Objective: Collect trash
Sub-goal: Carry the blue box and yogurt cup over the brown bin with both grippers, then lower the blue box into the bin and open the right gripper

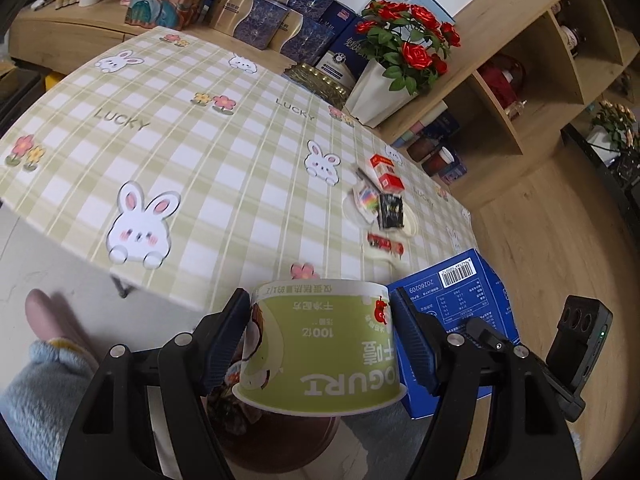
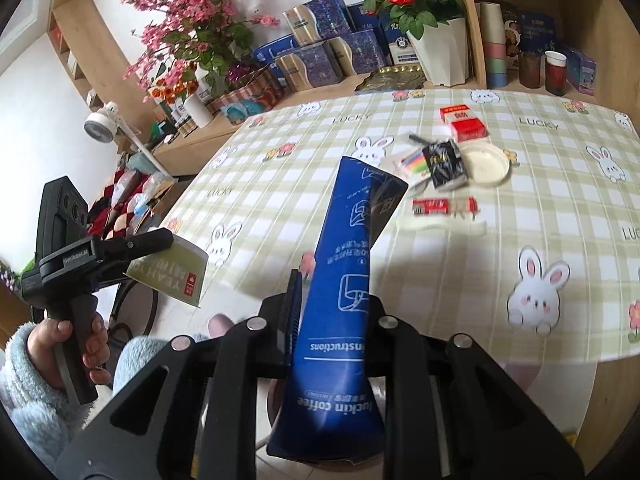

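My left gripper (image 1: 320, 296) is shut on an upturned green yogurt cup (image 1: 320, 340), its pads pressing on both sides, just off the near table edge. My right gripper (image 2: 332, 292) is shut on a flattened blue coffee box (image 2: 352, 216) that sticks up over the checked tablecloth (image 2: 520, 208). Each view shows the other gripper beside it: the cup (image 2: 172, 276) at left, the blue box (image 1: 452, 300) at right. On the table lie red cigarette packs (image 2: 464, 122), a black packet (image 2: 444, 162), a white round lid (image 2: 486, 164) and a red wrapper (image 2: 444, 206).
A white pot of red roses (image 1: 380, 92) and stacked gift boxes (image 1: 260, 20) stand along the table's far side, with a wooden shelf (image 1: 520, 92) at right. A dark round object (image 1: 276, 432) sits on the floor under the cup. A person's fleece sleeve (image 1: 40, 392) is at lower left.
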`<state>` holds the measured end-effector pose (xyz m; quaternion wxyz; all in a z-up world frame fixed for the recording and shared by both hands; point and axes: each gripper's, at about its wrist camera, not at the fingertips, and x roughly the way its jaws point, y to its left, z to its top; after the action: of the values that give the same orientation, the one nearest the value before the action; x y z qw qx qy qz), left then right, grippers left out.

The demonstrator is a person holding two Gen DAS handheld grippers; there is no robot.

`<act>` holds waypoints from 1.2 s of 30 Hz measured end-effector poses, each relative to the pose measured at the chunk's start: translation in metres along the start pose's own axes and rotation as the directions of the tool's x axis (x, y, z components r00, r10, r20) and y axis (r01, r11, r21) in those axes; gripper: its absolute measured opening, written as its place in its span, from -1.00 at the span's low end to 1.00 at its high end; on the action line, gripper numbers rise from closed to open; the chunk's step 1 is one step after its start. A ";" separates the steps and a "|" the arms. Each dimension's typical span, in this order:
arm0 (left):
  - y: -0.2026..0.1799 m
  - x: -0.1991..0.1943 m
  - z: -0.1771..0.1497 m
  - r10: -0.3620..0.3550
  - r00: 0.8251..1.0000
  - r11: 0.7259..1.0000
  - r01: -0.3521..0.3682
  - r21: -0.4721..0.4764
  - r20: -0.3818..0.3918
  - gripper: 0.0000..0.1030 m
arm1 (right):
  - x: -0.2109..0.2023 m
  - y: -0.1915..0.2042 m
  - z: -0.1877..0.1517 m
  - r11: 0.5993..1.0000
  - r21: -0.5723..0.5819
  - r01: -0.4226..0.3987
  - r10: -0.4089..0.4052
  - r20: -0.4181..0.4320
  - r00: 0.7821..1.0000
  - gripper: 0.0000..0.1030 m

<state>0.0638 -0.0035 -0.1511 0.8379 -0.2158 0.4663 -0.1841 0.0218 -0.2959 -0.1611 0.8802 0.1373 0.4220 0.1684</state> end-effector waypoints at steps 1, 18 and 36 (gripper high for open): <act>0.001 -0.005 -0.006 0.004 1.000 1.000 -0.004 0.000 0.003 0.37 | -0.003 0.002 -0.007 1.000 -0.001 0.000 0.000 -0.006 1.000 -0.56; 0.015 -0.031 -0.052 0.028 1.000 1.000 -0.028 -0.002 0.004 0.37 | 0.025 0.008 -0.091 0.998 -0.051 0.033 -0.042 -0.188 0.981 -0.56; 0.025 -0.017 -0.056 0.038 0.999 0.999 -0.038 -0.021 -0.031 0.37 | 0.085 -0.008 -0.111 0.994 -0.033 0.107 -0.112 -0.300 0.947 -0.56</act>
<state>0.0101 0.0157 -0.1785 0.8317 -0.2133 0.4849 -0.1662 -0.0146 -0.2568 -0.2909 0.8146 0.0792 0.5568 0.1415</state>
